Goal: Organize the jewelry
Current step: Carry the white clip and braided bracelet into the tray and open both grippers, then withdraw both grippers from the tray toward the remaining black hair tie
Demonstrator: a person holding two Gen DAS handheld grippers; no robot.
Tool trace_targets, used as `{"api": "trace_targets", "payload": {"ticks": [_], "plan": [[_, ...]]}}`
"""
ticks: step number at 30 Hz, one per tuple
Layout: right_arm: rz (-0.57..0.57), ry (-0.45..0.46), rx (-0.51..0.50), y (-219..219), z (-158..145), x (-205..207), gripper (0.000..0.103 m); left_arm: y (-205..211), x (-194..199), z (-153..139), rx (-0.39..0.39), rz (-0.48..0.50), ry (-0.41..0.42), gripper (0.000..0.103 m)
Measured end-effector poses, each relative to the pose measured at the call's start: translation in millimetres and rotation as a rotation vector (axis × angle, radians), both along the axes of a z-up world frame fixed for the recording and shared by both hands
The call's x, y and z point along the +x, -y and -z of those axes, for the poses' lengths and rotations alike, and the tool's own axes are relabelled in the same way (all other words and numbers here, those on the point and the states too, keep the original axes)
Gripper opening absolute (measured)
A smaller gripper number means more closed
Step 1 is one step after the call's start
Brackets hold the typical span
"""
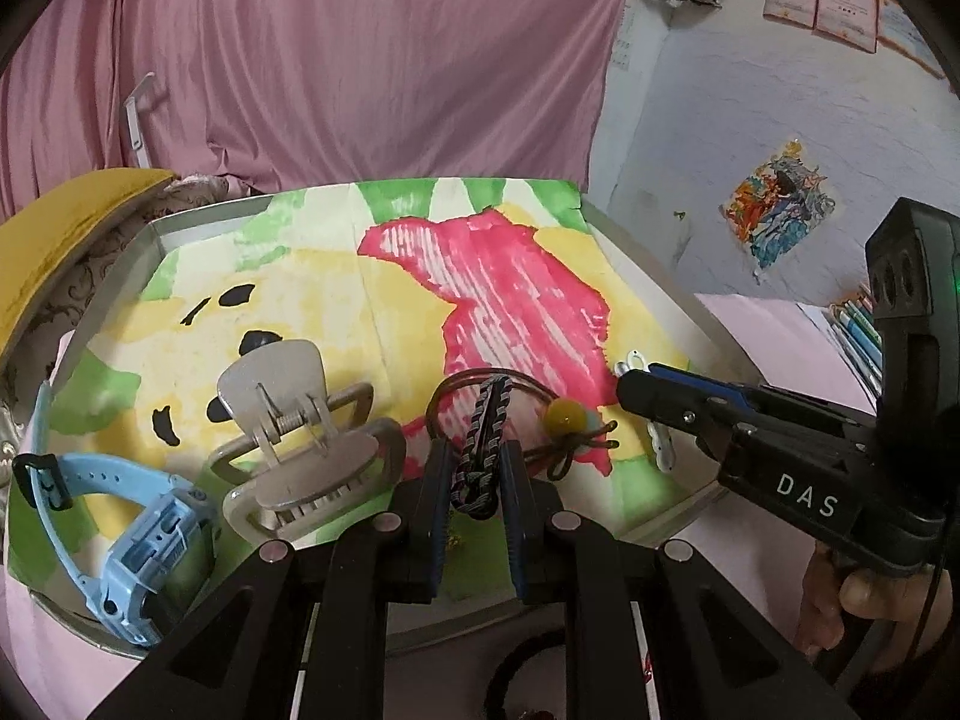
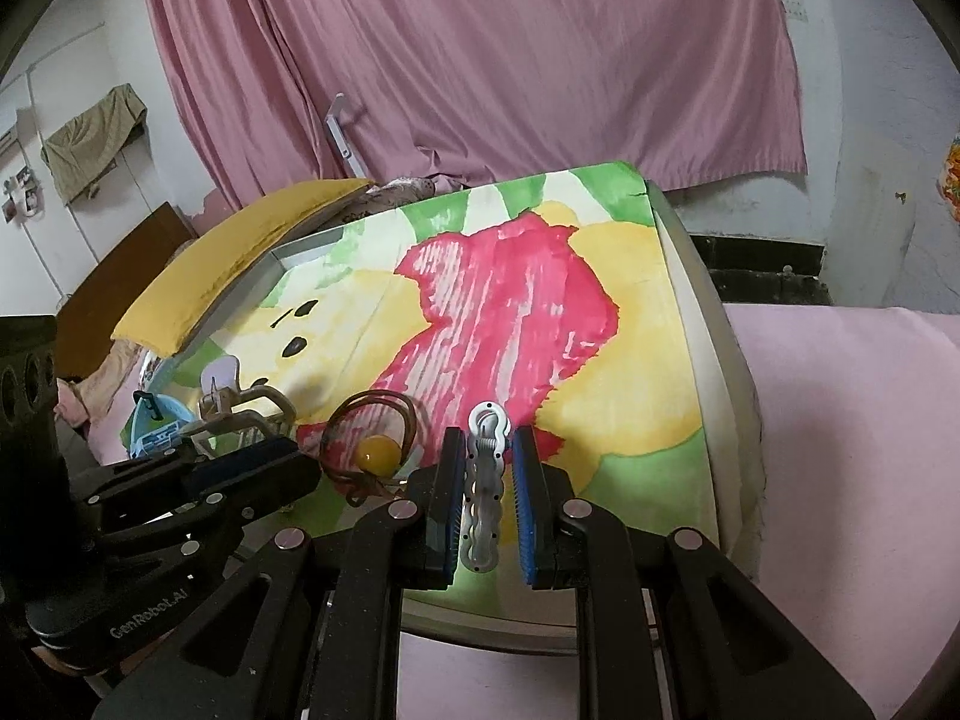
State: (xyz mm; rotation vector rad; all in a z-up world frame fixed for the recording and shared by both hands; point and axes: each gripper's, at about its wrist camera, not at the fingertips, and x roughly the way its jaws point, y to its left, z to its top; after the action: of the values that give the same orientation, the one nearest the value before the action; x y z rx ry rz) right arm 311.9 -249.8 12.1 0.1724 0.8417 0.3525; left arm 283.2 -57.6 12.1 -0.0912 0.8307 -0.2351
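Observation:
A metal tray [image 1: 138,243] lined with a painted bear picture holds the jewelry. My left gripper [image 1: 476,456] has a grey-blue braided bracelet [image 1: 483,444] between its jaws, which stand slightly apart from it. My right gripper [image 2: 487,450] straddles a silver wavy hair clip [image 2: 485,492] lying on the tray; its jaws stand a little off the clip. It also shows in the left wrist view [image 1: 636,387]. A brown cord hair tie with a yellow bead [image 1: 567,417] lies between the two grippers, also seen in the right wrist view [image 2: 375,453].
A beige claw hair clip [image 1: 300,438] and a light blue watch [image 1: 138,540] lie at the tray's left. A yellow cushion [image 1: 60,228] sits beyond the tray's left edge. Pink cloth [image 2: 840,420] covers the surface to the right. A pink curtain [image 1: 360,60] hangs behind.

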Motion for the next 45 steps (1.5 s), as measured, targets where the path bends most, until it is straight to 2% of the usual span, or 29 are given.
{"api": "trace_targets", "payload": {"ticks": [2,6,8,11,13,17,19,22,26,30,38,45], "plan": [[0.001,0.008,0.005,0.2,-1.5,-1.2,0.015,-0.8,-1.1,-0.7,-0.008,0.002,0.002,0.015],[0.012,0.036,0.012,4.2,-6.3,-7.7,0.024,-2.7,-3.8,-3.4,-0.012,-0.006,0.014,0.015],[0.019,0.056,0.015,8.1,-9.7,-12.7,0.024,-5.1,-5.3,-5.4,-0.019,-0.009,0.024,0.016],[0.028,0.107,0.017,14.4,-19.4,-24.2,0.031,-8.0,-11.5,-10.9,-0.036,-0.015,0.056,0.028],[0.048,0.156,0.011,20.1,-28.6,-35.2,0.038,-11.3,-17.3,-14.9,-0.061,-0.020,0.080,0.037],[0.078,0.236,0.010,30.3,-43.6,-53.9,0.046,-16.4,-30.4,-22.2,-0.094,-0.039,0.123,0.049],[0.091,0.272,0.011,34.1,-49.3,-63.3,0.055,-18.3,-39.1,-27.3,-0.101,-0.053,0.158,0.061],[0.106,0.340,0.014,38.0,-58.6,-81.4,0.065,-22.3,-51.9,-34.4,-0.104,-0.081,0.212,0.074],[0.116,0.405,0.023,39.4,-65.6,-101.1,0.078,-27.7,-68.9,-44.1,-0.106,-0.118,0.275,0.087],[0.129,0.461,0.003,41.0,-69.3,-120.7,0.099,-34.0,-86.2,-50.7,-0.092,-0.153,0.335,0.100],[0.134,0.524,-0.018,44.2,-71.5,-149.0,0.101,-42.4,-114.5,-56.6,-0.064,-0.179,0.404,0.102],[0.113,0.512,-0.041,48.3,-68.6,-160.7,0.101,-41.5,-135.4,-55.7,-0.036,-0.161,0.415,0.102]]}}
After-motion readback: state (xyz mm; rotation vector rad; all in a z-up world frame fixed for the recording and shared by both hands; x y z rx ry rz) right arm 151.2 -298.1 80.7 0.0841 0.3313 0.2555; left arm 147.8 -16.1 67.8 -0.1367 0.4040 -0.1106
